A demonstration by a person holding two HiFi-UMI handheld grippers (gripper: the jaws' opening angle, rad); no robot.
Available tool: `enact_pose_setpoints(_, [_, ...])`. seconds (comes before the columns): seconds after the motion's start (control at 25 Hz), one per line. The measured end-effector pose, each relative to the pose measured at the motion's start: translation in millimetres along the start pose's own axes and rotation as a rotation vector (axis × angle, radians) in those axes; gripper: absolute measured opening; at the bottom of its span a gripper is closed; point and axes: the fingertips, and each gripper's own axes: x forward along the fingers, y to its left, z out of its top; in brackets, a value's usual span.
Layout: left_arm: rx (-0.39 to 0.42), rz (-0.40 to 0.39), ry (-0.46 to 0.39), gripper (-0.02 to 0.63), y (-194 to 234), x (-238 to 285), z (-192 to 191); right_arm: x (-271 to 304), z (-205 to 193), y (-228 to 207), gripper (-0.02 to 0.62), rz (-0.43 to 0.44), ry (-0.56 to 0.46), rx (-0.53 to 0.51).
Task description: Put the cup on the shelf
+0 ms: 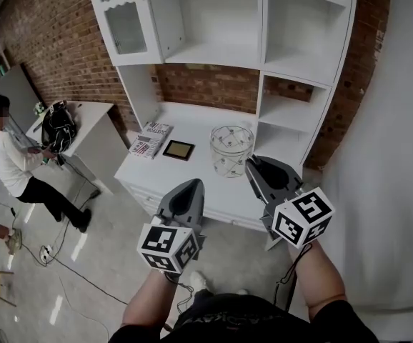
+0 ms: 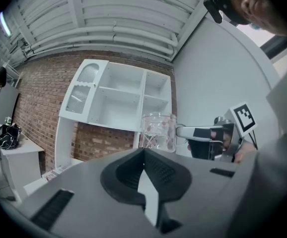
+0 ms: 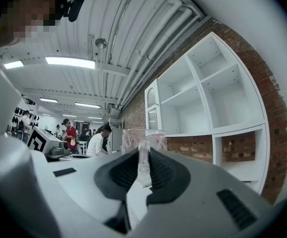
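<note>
A clear glass cup [image 1: 231, 148] with a faint pattern sits over the white counter [image 1: 192, 174], in front of the white shelf unit [image 1: 285, 63]. My right gripper [image 1: 252, 164] is shut on the cup's right side. In the right gripper view the glass wall [image 3: 143, 163] stands pinched between the dark pads. My left gripper [image 1: 192, 185] hovers lower left of the cup, apart from it, shut with nothing in it. The left gripper view shows the cup [image 2: 158, 131] held by the right gripper [image 2: 183, 132], with the left gripper [image 2: 144, 151] in the foreground.
A magazine [image 1: 151, 138] and a dark framed tablet [image 1: 178, 149] lie on the counter's left part. The shelf unit has open compartments and a glass door [image 1: 124, 20] at the upper left. A person [image 1: 13, 164] stands by a desk with a black bag [image 1: 58, 127]. Cables cross the floor.
</note>
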Motion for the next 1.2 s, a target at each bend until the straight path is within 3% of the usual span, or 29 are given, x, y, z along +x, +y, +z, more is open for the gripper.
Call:
enact_pose_setpoints(0.72, [-0.007,-0.032,-0.001,0.006,118.7,20.5,18.0,120.6,5.1,17.2,0.035,-0.028,-0.001,0.018])
enact_pose_setpoints(1.2, [-0.016,-0.117,-0.002,0.005,175.1,39.6,28.8,187.4,6.4,30.6,0.035,-0.082,-0.007,0.009])
